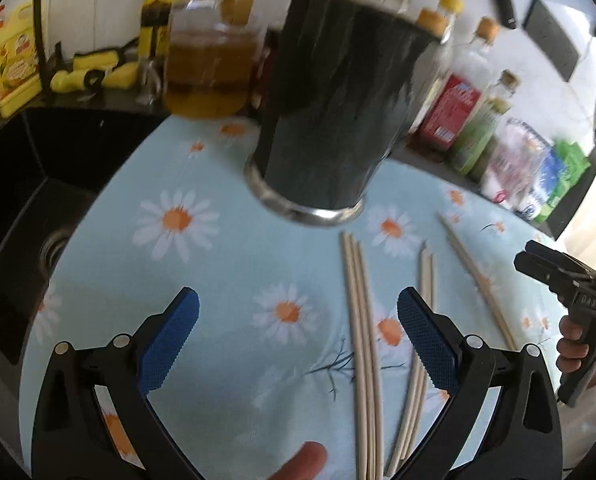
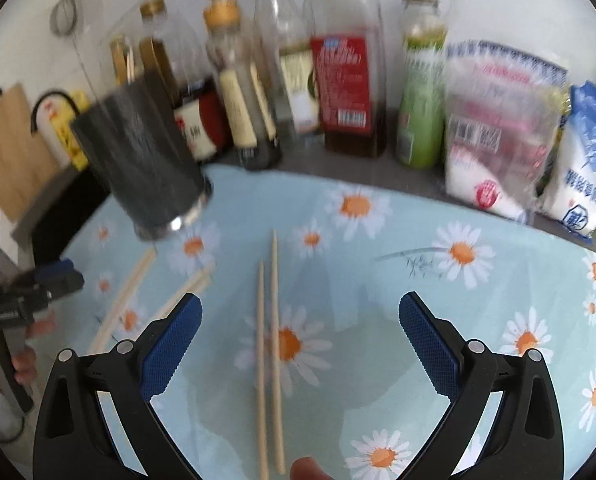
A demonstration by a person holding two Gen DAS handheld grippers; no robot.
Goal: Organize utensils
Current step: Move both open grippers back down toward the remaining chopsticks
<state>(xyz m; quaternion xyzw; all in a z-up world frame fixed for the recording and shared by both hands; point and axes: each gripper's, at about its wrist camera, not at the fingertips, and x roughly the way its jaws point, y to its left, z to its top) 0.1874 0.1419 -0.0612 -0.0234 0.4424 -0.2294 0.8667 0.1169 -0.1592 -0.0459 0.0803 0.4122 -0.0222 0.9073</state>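
Note:
A dark cylindrical utensil holder with a metal base stands on the daisy-print cloth; it also shows at the left in the right wrist view. Wooden chopsticks lie loose on the cloth: one group just ahead, a second pair by the right finger, a third pair farther right. My left gripper is open above the cloth, holding nothing. My right gripper is open over a chopstick pair that lies between its fingers. The right gripper appears at the left view's right edge.
Bottles of oil and sauce, a green bottle and bagged goods line the back of the counter. A black sink lies left of the cloth, with a yellow bottle behind it. A wooden board leans far left.

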